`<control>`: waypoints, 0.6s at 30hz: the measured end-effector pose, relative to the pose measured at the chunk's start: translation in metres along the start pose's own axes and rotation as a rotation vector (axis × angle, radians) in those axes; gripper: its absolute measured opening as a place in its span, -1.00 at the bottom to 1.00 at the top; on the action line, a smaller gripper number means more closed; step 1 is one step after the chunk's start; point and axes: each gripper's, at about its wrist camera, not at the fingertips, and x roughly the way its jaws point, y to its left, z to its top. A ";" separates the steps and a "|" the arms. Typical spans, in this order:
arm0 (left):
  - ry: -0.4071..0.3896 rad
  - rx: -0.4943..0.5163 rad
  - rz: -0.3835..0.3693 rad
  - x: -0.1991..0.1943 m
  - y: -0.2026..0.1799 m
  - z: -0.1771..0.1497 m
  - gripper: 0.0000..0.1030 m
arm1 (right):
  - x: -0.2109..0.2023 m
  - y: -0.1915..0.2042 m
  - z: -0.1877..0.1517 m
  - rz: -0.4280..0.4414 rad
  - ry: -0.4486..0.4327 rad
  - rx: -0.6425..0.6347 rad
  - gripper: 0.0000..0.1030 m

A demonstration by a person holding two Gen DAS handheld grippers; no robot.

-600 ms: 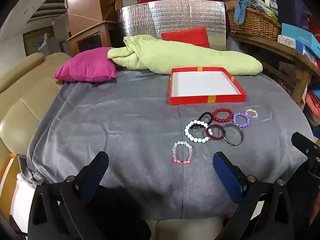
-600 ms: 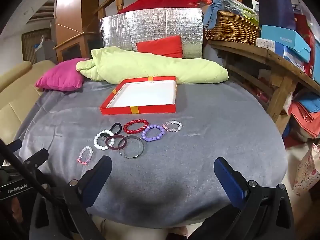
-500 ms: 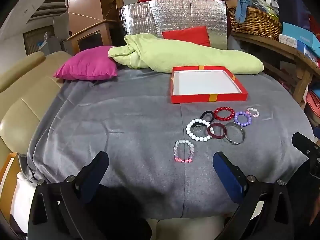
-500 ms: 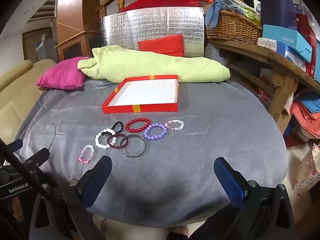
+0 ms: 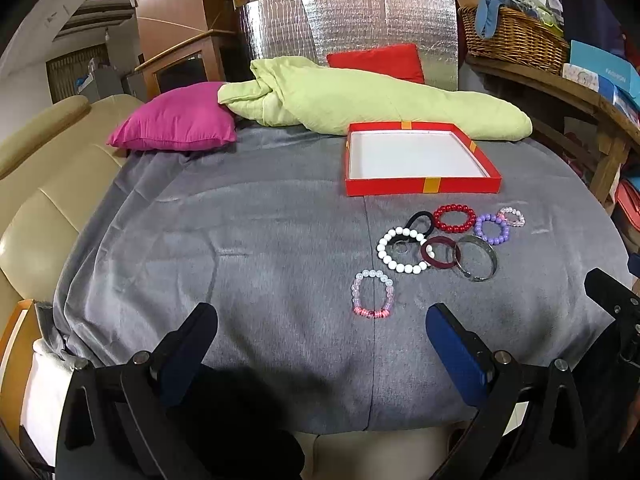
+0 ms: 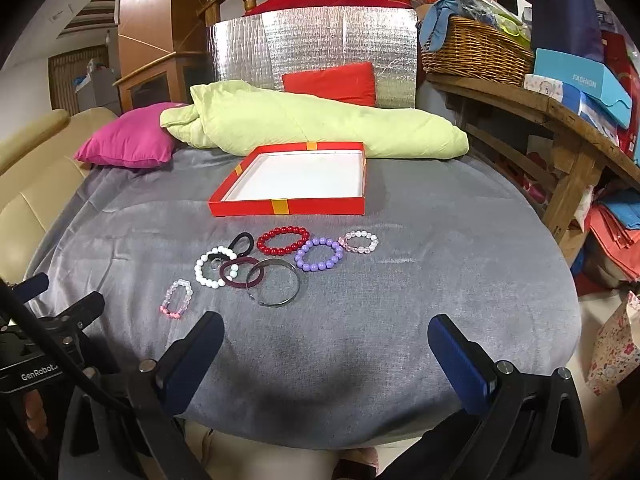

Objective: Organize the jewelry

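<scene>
Red box [image 5: 422, 186] sat open & empty on the grey cloth [image 5: 248, 240], white inside showing, prob. the place meant for the jewelry. All pieces lay loose just in front of box, none in it yet.

Relative to box:
- red bead bracelet [image 5: 455, 218] nearest its front edge, black hair tie [image 5: 419, 221] beside it
- purple bracelet [image 5: 493, 229] & small pale pink one [image 5: 511, 216] off toward box's right front corner
- white bead bracelet [image 5: 402, 251], dark red ring [image 5: 437, 252] & metal bangle [image 5: 476, 257] a row further out, overlapping/touching each other
- pink bracelet [image 5: 373, 294] furthest from box, alone, closest to the claws

Likely spread out like this so each can be picked singly.

Left claw [image 5: 320, 336]: jaws fully apart, nothing btwn them, touching nothing, hovering at cloth's near edge, pink bracelet just ahead. Right claw [image 6: 326, 346]: same, wide apart, empty, bangle & purple bracelet ahead of it.
</scene>
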 end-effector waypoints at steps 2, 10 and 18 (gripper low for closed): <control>0.004 0.000 0.000 0.001 0.000 -0.001 1.00 | 0.002 0.001 0.002 -0.008 0.015 -0.013 1.00; 0.019 -0.003 -0.001 0.005 0.002 -0.001 1.00 | 0.006 0.004 -0.001 0.008 0.042 -0.005 1.00; 0.021 -0.004 0.001 0.006 0.002 -0.002 1.00 | 0.006 0.001 -0.002 0.016 0.076 0.004 1.00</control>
